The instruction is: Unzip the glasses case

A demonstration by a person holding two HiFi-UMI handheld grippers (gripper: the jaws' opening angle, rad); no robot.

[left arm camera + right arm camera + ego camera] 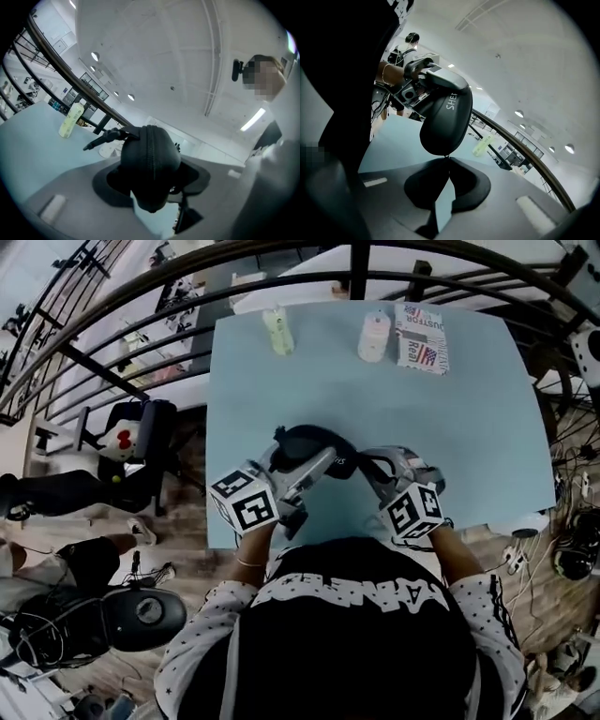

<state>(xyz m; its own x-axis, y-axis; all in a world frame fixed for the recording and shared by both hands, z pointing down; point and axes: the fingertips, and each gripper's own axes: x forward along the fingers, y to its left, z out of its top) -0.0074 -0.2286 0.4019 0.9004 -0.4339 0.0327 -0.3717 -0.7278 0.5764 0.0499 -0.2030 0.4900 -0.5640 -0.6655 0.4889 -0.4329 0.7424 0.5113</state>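
Head view shows the black, rounded, fabric-covered hard glasses case (314, 446) held over the pale blue table (394, 399) between both grippers. The left gripper (317, 465) clamps one end, with the ribbed zipper seam (151, 154) running down the smooth domed shell. The right gripper (448, 162) is pinched closed on what looks like the thin zipper pull (447, 156) at the other tip. The seam looks closed, so unzipping is only beginning. The next move calls for a steady pull along the curve while the left gripper holds firm.

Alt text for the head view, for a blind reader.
Black glasses case held over a light blue table: the left gripper clamps one end, the right gripper, shut, meets the other. A pale green bottle sits near the far edge.
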